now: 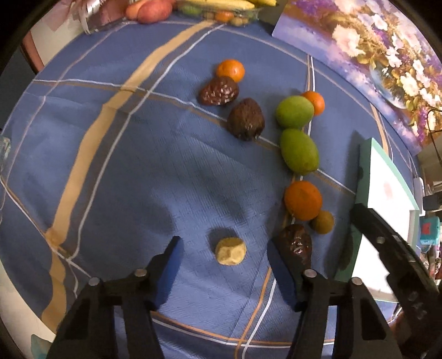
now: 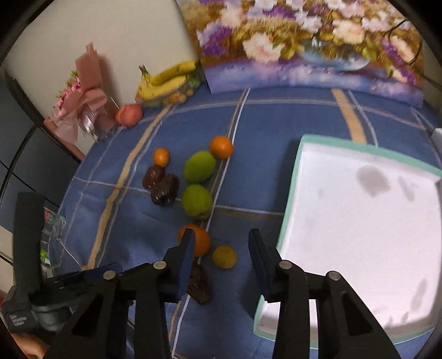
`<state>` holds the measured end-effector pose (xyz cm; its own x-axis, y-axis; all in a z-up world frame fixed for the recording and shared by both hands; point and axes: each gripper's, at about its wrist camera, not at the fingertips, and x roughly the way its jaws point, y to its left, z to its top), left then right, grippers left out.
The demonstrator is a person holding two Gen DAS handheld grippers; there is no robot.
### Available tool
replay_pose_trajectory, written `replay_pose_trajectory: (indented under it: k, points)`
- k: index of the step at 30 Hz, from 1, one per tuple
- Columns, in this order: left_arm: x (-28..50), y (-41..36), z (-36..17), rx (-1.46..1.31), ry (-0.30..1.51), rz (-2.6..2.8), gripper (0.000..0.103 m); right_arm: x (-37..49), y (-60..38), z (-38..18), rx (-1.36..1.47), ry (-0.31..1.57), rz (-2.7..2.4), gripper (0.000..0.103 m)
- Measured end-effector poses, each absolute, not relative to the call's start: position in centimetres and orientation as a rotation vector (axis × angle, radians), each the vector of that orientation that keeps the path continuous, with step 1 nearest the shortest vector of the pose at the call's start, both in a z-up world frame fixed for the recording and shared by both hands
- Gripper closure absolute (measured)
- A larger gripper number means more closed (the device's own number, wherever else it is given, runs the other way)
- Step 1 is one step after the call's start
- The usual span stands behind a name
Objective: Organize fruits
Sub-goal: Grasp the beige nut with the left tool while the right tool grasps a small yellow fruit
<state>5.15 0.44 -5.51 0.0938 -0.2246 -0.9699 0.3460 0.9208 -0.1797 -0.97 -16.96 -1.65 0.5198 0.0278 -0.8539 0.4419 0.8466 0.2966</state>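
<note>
- Left wrist view: left gripper [image 1: 223, 250] wide open, nothing held. Fingers [image 1: 172, 255] straddle a small tan lumpy fruit [image 1: 230, 251] at lower centre of the frame; fruit lies on the cloth between them, touching neither.
- Blue plaid cloth [image 1: 110, 165] covers the tabletop.
- Dark brown wrinkled fruit [image 1: 295, 244] just beside the right-hand finger, partly hidden behind it.
- Right of centre, in a rough line going up: large orange [image 1: 303, 200] with a small yellow-green fruit [image 1: 323, 221] touching its lower right, then two green mangoes [image 1: 299, 151] [image 1: 295, 111], then a small orange [image 1: 315, 102] behind the upper mango.
- Centre top: two more dark brown fruits [image 1: 246, 119] [image 1: 218, 91], another orange [image 1: 230, 70] touching the upper one.
- White tray with teal rim [image 1: 386, 176] at right edge. Part of the other gripper crosses it at lower right.
- Top edge: bananas [image 1: 221, 4] and a reddish fruit [image 1: 154, 11]. Floral painting [image 1: 373, 47] at upper right.
- Right wrist view: right gripper [image 2: 221, 245] open wide, holding nothing. Small yellow-green fruit [image 2: 224, 256] sits between the fingers [image 2: 259, 254], no contact.
- Large orange [image 2: 200, 240] partly behind the left-hand finger; dark brown fruit [image 2: 200, 284] just below it.
- Both mangoes [image 2: 196, 203] [image 2: 199, 166] mid-frame, oranges [image 2: 221, 147] [image 2: 161, 156] and dark fruits [image 2: 165, 189] above and to their left.
- Tray [image 2: 292, 193] fills right side of the frame, no fruit visible in it.
- Bananas [image 2: 165, 80] and pink ribbon bundle [image 2: 83, 99] at upper left.
</note>
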Motion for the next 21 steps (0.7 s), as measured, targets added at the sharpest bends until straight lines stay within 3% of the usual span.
replay_pose_trajectory:
  k: [7, 12, 21]
  points:
    - [4.9, 0.0, -6.7, 0.111, 1.461, -0.423, 0.057, 0.4, -16.4, -4.7, 0.520, 1.116, -0.245, 0.071]
    - [4.7, -0.3, -7.6, 0.104, 1.487, -0.438, 0.075, 0.9, -16.1, -6.4, 0.512, 1.169, -0.244, 0.074]
    - [4.5, -1.0, -5.8, 0.091, 1.404, -0.444, 0.076, 0.6, -16.3, -5.2, 0.529, 1.131, -0.255, 0.075]
